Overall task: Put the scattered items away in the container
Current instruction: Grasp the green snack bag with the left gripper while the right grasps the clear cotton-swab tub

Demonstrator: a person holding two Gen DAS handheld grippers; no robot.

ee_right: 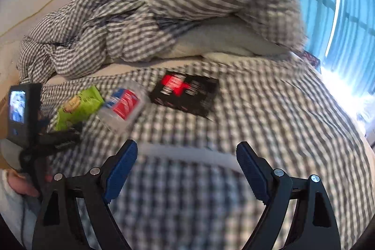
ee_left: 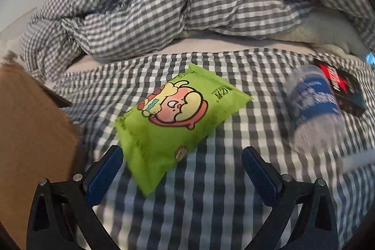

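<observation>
A green snack bag (ee_left: pixel 173 123) with a cartoon print lies on the checked bedsheet, just ahead of my left gripper (ee_left: pixel 182 156), which is open and empty; the bag's near corner lies between the fingers. A clear plastic bottle (ee_left: pixel 314 104) with a blue label lies to the right, with a black and red box (ee_left: pixel 339 86) beyond it. A brown cardboard box (ee_left: pixel 30 144) stands at the left. In the right wrist view my right gripper (ee_right: pixel 187 156) is open and empty over the sheet; a white strip (ee_right: pixel 187 154) lies between its fingers. The bag (ee_right: pixel 77 107), bottle (ee_right: pixel 121 107) and black box (ee_right: pixel 185 93) lie ahead.
A crumpled checked duvet (ee_left: pixel 164 4) is heaped at the back of the bed over a white pillow (ee_right: pixel 222 39). The left gripper's camera unit (ee_right: pixel 21 109) shows at the left of the right wrist view. A bright window (ee_right: pixel 339 4) is at the right.
</observation>
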